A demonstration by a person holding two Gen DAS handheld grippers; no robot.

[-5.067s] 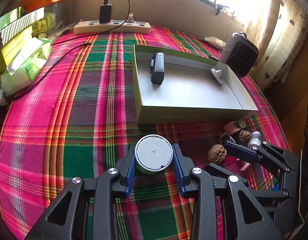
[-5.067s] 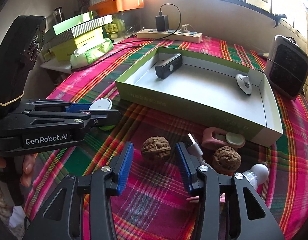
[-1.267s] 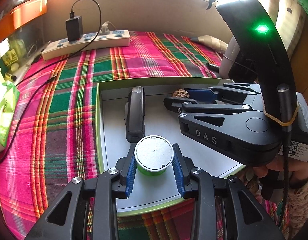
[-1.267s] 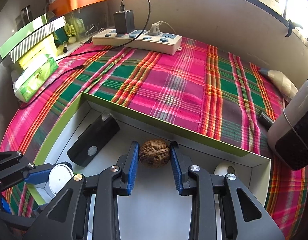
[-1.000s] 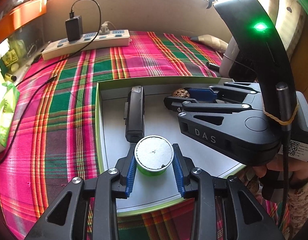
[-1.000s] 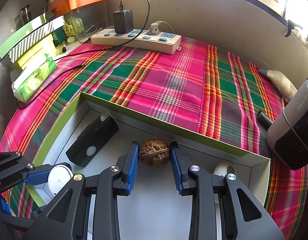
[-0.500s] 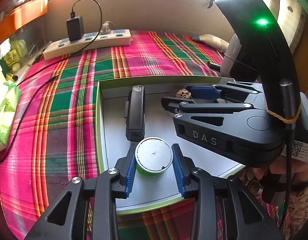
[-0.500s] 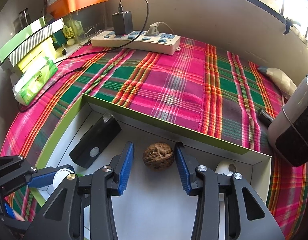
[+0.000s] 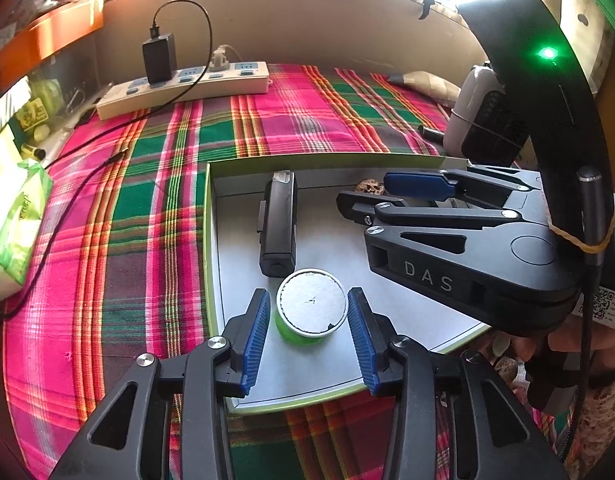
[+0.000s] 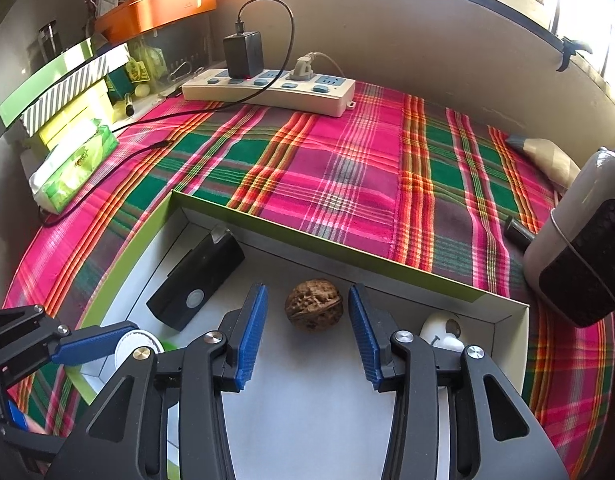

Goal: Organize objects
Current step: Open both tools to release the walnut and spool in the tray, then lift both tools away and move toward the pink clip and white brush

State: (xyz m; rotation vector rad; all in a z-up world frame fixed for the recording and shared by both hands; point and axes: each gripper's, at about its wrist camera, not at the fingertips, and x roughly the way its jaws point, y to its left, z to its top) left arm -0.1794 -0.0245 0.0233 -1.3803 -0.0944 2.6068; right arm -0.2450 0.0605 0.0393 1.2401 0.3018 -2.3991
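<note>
Right wrist view: walnut [image 10: 314, 305] lies between the spread right gripper [image 10: 307, 336], untouched.

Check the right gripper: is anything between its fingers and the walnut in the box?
Nothing visible. The right gripper is open, and the walnut sits on the floor of the box between its fingertips with a bare gap on each side. The black device lies off to the left, clear of both.

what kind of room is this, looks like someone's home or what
Most likely a lived-in home, a table by a window: a plaid cloth covers it, a power strip with a charger sits against the wall, and tissue packs and stacked boxes crowd the side.
</note>
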